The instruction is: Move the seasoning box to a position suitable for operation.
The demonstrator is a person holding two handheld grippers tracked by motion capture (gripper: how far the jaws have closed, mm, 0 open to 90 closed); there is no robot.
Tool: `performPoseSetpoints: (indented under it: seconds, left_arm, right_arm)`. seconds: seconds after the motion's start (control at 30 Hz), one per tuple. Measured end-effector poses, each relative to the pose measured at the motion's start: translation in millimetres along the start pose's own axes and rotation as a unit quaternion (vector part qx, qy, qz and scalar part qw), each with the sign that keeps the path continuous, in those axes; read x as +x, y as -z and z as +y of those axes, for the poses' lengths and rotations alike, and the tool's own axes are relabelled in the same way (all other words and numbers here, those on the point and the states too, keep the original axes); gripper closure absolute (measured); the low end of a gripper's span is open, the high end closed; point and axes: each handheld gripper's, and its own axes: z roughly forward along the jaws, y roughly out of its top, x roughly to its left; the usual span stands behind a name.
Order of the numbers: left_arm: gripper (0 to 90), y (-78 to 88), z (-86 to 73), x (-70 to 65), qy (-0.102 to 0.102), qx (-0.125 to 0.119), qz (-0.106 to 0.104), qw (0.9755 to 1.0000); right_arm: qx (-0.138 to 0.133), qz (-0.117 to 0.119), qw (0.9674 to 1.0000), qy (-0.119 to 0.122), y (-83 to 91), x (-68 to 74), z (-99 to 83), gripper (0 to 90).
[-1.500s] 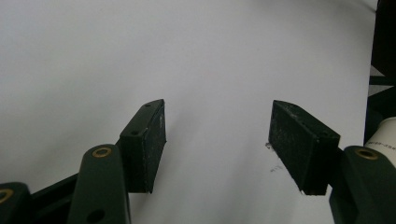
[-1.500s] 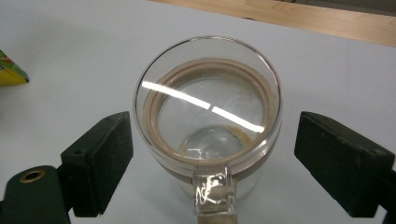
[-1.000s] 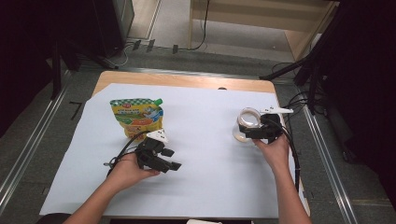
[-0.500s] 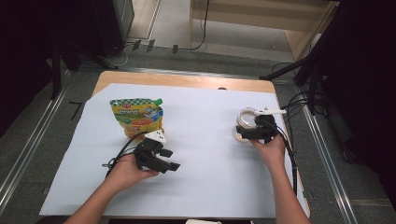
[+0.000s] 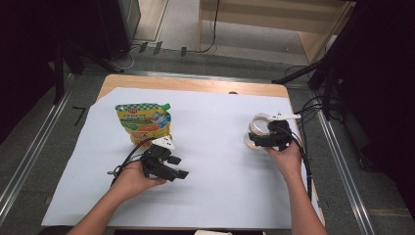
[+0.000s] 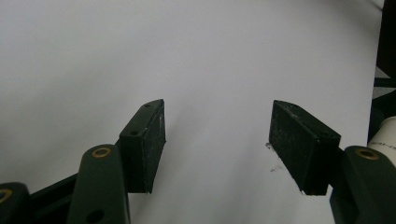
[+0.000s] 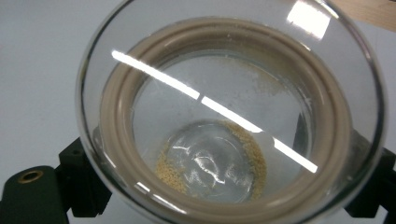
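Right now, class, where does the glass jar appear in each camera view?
High view: the glass jar stands at the right of the table, in the right gripper.
Right gripper view: the glass jar spans the middle, mouth toward the camera, a black jaw on either side.
Left gripper view: the left gripper is open over bare sheet.
Shared landmark: the white sheet.
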Motion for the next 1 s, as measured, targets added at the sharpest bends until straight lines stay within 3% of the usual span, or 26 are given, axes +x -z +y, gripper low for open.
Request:
performPoseSetpoints:
  seconds: [0.27,0.6,1.0]
  left_arm:
    - [37.1,-0.1,0.6,1.5,0.001,-0.003,0.001,1.0000]
    - [37.0,3.0,1.6,4.1,0.004,-0.005,-0.001,1.0000]
    - [37.3,14.9,1.4,12.2,0.014,-0.015,0.002,0.9998]
  right_arm:
    - [-0.007,0.006,0.9999,0.014,8.6,3.7,2.5,12.2]
    - [-0.016,0.025,0.9985,0.045,15.3,22.7,7.5,12.2]
    - [-0.019,0.072,0.9941,0.079,17.4,50.0,9.6,12.2]
